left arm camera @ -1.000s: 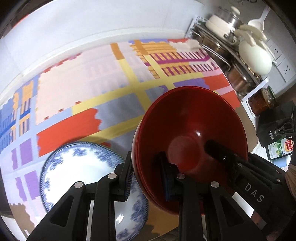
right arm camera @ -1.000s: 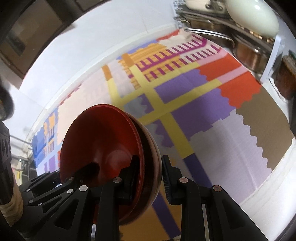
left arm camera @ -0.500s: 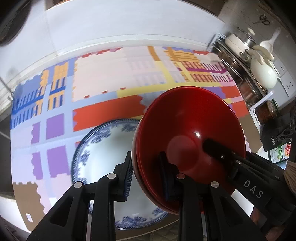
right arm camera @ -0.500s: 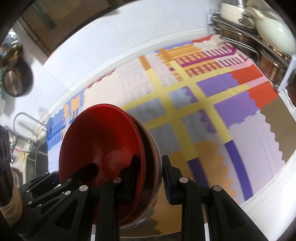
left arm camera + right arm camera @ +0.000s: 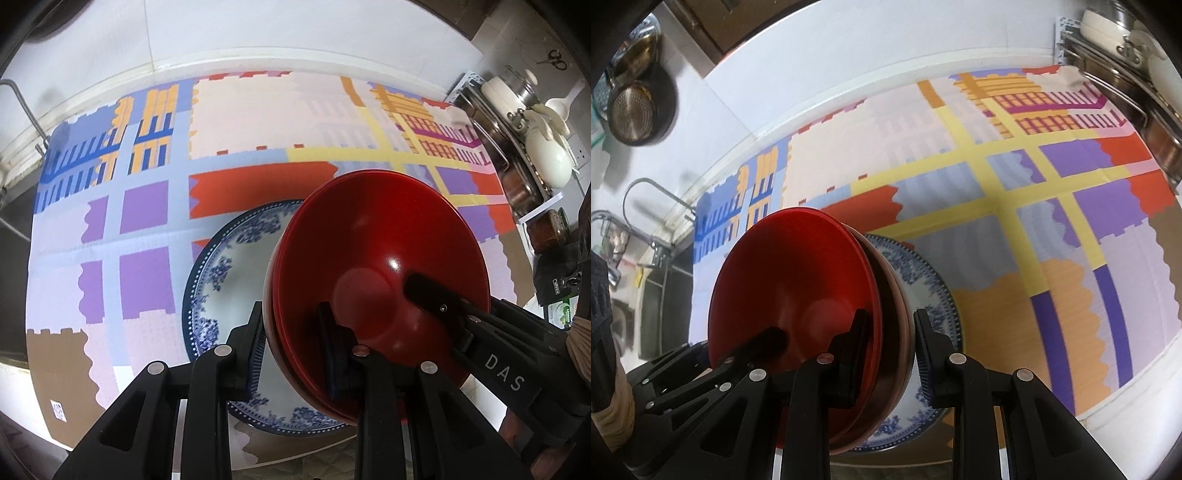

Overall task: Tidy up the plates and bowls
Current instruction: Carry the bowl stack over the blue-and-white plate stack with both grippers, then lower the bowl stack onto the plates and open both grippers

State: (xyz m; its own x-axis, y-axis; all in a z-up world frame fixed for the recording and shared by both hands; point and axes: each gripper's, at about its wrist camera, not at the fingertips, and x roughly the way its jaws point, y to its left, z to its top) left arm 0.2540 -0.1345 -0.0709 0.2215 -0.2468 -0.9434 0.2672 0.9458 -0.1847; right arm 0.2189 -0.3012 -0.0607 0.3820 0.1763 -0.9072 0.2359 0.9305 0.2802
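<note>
Bowls (image 5: pixel 376 258) clamped between both grippers, over blue-patterned plate (image 5: pixel 229 266)

Stacked red bowls (image 5: pixel 380 258) held tilted above blue-patterned white plate (image 5: pixel 229 273).

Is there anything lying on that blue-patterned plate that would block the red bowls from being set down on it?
Nothing visible: the plate shows bare under the red bowls, though they hide its right part.

Glossy red bowls (image 5: pixel 373 254) are showing at three o'clock of a white plate (image 5: pixel 236 280) edged in blue florals; a patchwork cloth (image 5: pixel 147 206) in purple, orange, yellow is lying beneath.
</note>
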